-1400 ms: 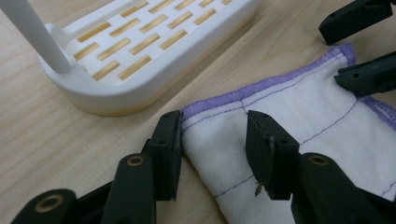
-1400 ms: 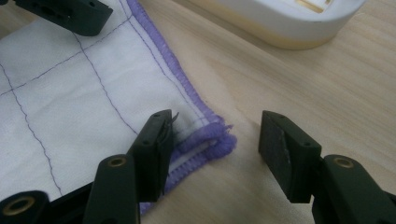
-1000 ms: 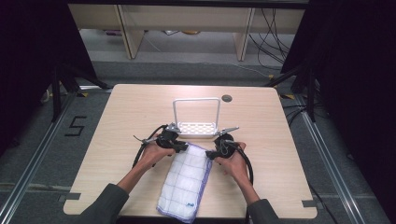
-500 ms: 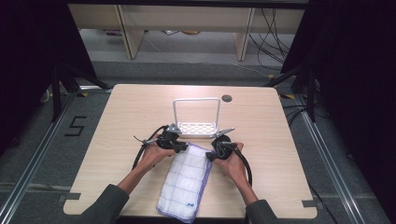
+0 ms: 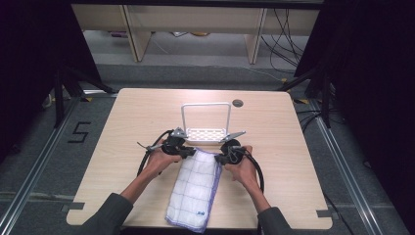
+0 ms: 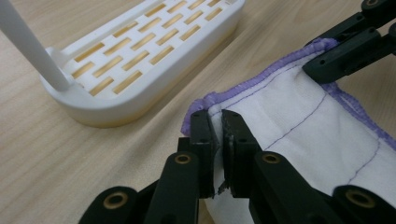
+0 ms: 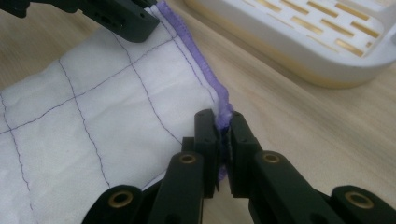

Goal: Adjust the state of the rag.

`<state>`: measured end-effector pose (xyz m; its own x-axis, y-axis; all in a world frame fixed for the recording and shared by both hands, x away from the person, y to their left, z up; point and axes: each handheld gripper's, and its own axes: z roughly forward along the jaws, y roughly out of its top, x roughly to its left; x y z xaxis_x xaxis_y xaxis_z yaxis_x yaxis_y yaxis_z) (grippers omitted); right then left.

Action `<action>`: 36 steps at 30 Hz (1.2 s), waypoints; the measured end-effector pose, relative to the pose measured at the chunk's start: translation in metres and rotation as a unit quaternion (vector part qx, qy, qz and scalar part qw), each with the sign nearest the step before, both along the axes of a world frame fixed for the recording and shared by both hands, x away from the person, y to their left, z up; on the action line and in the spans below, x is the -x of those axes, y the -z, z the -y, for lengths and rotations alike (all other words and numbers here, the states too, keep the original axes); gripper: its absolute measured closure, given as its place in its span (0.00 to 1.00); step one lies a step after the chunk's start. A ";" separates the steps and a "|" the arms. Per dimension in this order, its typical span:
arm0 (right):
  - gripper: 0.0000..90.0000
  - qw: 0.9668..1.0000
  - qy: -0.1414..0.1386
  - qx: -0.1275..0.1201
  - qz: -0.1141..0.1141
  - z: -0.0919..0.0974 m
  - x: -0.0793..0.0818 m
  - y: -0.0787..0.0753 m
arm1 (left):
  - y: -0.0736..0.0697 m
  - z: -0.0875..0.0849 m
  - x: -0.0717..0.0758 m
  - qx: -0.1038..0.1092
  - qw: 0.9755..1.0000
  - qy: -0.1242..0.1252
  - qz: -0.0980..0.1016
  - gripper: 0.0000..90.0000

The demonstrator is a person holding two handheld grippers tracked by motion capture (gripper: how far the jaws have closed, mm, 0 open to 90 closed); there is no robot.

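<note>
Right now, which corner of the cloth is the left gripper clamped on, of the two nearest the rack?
The left gripper holds the far-left corner of the cloth, beside the white rack; the right gripper holds the far-right corner.

High view overhead, facing forward; gripper views close, sharing cloth (image 6: pixel 303 126) edge

We wear dark grey long sleeves (image 5: pixel 110 211) that end short of the wrists. Our left tongs (image 6: pixel 217 122) and right tongs (image 7: pixel 223 122) are matte black, each with two flat, blocky jaws on jointed link arms pinned by brass-coloured rivets. From above, both tools (image 5: pixel 172 145) show black bodies topped by a grey three-cornered plate (image 5: pixel 235 134). A thick black cable (image 5: pixel 258 171) loops away from each of them.
</note>
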<state>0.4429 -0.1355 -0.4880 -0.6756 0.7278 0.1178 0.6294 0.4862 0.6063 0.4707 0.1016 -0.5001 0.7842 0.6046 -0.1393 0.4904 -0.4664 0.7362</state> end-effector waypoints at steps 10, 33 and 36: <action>0.95 1.000 -0.015 -0.011 0.014 -0.006 -0.013 -0.012 | -0.011 -0.013 -0.001 0.028 1.000 -0.010 0.006 0.93; 0.95 0.998 -0.035 -0.026 0.040 -0.002 -0.023 -0.029 | -0.031 -0.022 0.001 0.056 0.998 -0.017 0.028 0.93; 0.95 0.997 -0.039 -0.030 0.055 -0.001 -0.022 -0.033 | -0.040 -0.023 0.004 0.059 0.998 -0.012 0.035 0.93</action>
